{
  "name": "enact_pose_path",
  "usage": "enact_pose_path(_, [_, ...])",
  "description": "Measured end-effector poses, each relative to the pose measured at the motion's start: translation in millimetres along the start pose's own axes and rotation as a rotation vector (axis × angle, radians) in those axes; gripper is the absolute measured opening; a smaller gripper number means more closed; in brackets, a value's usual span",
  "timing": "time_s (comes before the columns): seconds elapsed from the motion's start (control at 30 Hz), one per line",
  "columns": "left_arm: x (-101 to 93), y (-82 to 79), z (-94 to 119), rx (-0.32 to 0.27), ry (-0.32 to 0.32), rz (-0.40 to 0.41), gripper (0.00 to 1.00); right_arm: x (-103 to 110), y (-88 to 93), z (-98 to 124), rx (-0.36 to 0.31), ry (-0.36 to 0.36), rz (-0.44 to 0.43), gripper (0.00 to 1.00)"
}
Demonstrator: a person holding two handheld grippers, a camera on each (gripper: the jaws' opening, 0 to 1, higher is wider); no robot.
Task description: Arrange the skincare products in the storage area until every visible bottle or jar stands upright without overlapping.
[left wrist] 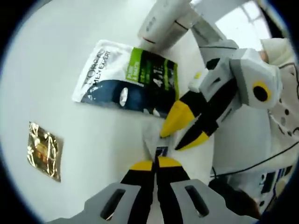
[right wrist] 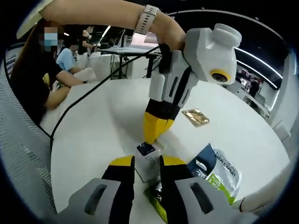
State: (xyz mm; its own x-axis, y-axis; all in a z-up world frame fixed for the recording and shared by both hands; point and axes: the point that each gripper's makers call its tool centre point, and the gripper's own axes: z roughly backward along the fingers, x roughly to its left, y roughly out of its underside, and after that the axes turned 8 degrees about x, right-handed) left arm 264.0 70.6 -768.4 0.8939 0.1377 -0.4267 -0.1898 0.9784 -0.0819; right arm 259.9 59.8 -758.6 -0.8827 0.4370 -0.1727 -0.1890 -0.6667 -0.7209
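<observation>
Both grippers meet over a small white packet lying flat on the tabletop. The left gripper, fingers closed, pins its dark corner, probably steadying it; the right gripper stands slightly parted, empty, beside the sachet.

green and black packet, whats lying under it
The white table shows around the green and black packet, and a grey-and-white sachet lies beside it, its edge possibly tucked beneath. Anything else beneath is covered.

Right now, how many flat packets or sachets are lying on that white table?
3: a gold foil sachet lying apart, a large L'Oreal face-mask packet beside the white tubes, and a small pale sachet pinched by the left gripper. More may lie outside the views.
</observation>
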Motion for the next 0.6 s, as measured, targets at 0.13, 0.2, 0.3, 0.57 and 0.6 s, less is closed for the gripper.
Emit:
enact_pose_path(0.13, [3.9,-0.8,2,0.013,-0.003,-0.03,0.0,-2,-3.3,-1,-0.011,-0.003,-0.033,0.19])
enact_pose_path(0.2, [6.3,-0.8,1,0.017,-0.009,-0.031,0.0,-3,-3.3,-5,-0.012,-0.01,-0.053,0.18])
enact_pose_path(0.3, [6.8,-4.1,1,0.011,-0.013,-0.038,0.0,-2,-0.9,-6,-0.003,-0.038,-0.148,0.22])
enact_pose_path(0.57, [10.3,-8.9,5,-0.029,-0.076,-0.056,0.06,-3,0.4,-7,0.004,-0.045,-0.176,0.24])
enact_pose_path(0.6, [13.8,-9.3,6,-0.03,-0.093,-0.064,0.07,-3,0.3,-7,0.006,-0.048,-0.181,0.24])
